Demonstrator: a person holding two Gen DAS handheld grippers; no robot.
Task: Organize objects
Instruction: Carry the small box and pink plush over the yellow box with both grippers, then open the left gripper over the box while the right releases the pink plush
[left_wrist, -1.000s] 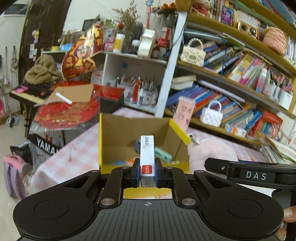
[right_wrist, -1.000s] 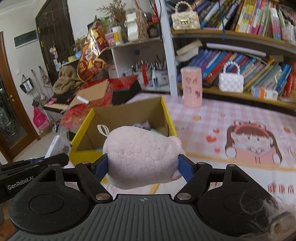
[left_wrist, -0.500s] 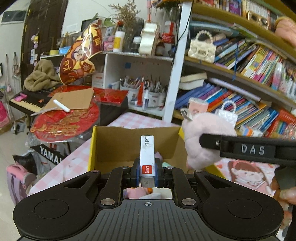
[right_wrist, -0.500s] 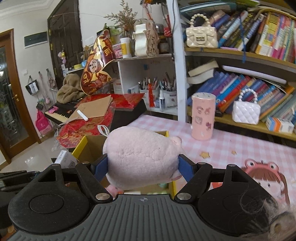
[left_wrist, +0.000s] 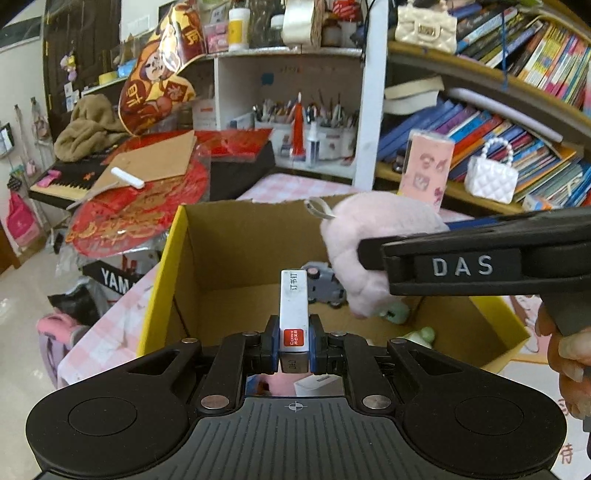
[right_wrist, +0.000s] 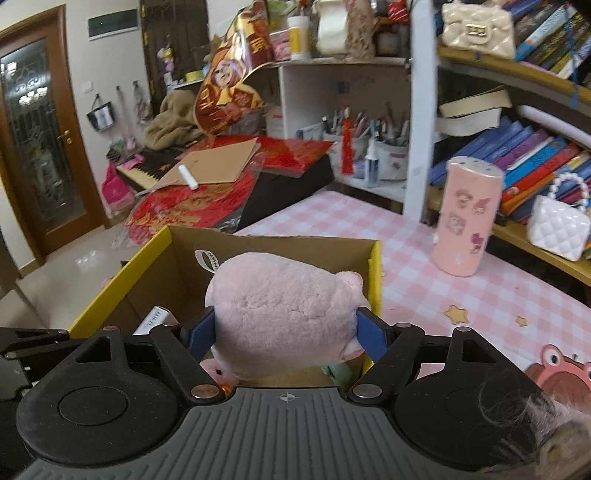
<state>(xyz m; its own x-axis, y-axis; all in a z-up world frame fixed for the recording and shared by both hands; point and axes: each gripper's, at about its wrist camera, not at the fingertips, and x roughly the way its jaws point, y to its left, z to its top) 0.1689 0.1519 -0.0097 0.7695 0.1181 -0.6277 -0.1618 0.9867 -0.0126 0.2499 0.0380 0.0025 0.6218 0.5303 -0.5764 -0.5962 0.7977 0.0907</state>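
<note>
box (left_wrist: 236, 258): only left view shows toy car (left_wrist: 325, 282) inside.

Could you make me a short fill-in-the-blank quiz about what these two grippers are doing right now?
1. The right gripper is shut on a fluffy ____ plush toy.
2. The left gripper clamps a slim white staple box with a ____ label.
3. Both hover over an open cardboard box with ____ edges.

Missing words: pink; red; yellow
</note>
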